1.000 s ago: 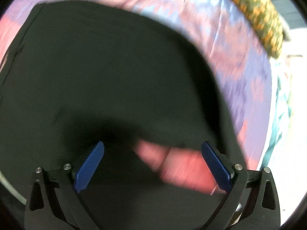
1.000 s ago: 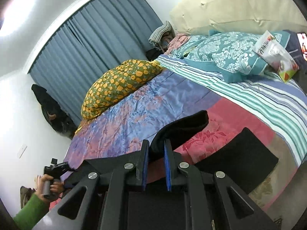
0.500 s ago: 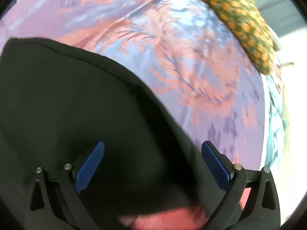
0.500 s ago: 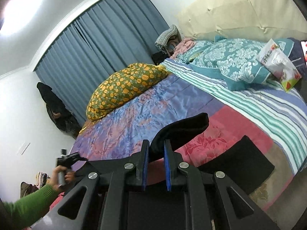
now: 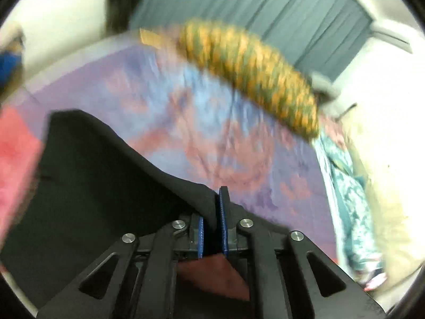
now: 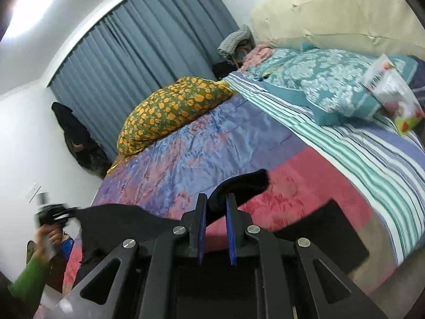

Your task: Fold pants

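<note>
The black pants (image 5: 101, 186) hang from my left gripper (image 5: 212, 212), which is shut on their edge above the bed. In the right wrist view my right gripper (image 6: 215, 212) is shut on another part of the black pants (image 6: 239, 186), whose end pokes out past the fingers. The cloth stretches left to the left gripper (image 6: 53, 212), held by a hand in a green sleeve. A black panel of the pants (image 6: 326, 236) lies on the bed at lower right.
The bed has a purple, blue and pink cover (image 6: 202, 156). A yellow-spotted pillow (image 6: 170, 111) lies at its far side, teal pillows (image 6: 326, 79) and a plastic packet (image 6: 393, 93) at the head. Blue curtains (image 6: 148, 50) hang behind.
My left gripper was open over the pants; it has shut on the cloth and lifted, and its view has swung up to the pillow and curtains. My right gripper stays shut on the pants.
</note>
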The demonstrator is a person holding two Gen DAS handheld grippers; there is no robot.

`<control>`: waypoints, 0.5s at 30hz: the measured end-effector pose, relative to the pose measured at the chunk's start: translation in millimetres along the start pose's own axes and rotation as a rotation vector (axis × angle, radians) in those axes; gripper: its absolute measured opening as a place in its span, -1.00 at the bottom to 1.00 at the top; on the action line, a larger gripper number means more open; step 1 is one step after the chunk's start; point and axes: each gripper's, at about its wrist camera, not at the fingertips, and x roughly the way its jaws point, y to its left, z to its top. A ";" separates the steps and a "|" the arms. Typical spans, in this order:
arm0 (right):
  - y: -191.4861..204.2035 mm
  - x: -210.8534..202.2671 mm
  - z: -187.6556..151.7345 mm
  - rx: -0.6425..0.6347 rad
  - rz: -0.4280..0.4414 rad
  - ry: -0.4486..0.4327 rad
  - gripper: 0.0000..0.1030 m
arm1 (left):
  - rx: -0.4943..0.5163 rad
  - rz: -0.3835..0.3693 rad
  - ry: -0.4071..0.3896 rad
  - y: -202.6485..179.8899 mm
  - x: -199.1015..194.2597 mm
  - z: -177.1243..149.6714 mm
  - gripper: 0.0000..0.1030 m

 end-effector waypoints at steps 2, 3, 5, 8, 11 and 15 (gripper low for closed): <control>-3.5 7.0 3.6 -0.049 -0.009 0.035 -0.74 | 0.052 0.099 -0.060 9.7 -45.8 -52.2 -0.79; -10.9 13.8 0.0 -0.083 -0.038 0.074 -0.74 | 0.066 0.138 -0.036 14.4 -49.5 -76.5 -0.79; -30.2 27.0 -12.5 -0.118 -0.101 0.149 -0.74 | 0.104 0.225 0.135 31.6 -31.4 -147.4 -0.78; -86.7 56.3 -50.3 -0.085 -0.242 0.345 -0.74 | 0.070 0.281 0.291 49.7 -3.4 -200.3 -0.83; -112.7 57.6 -66.1 -0.038 -0.288 0.414 -0.75 | 0.030 0.262 0.297 44.1 -11.8 -207.6 -0.83; -108.3 38.8 -57.4 -0.083 -0.335 0.352 -0.75 | 0.126 0.236 0.259 21.2 -32.7 -213.9 -0.83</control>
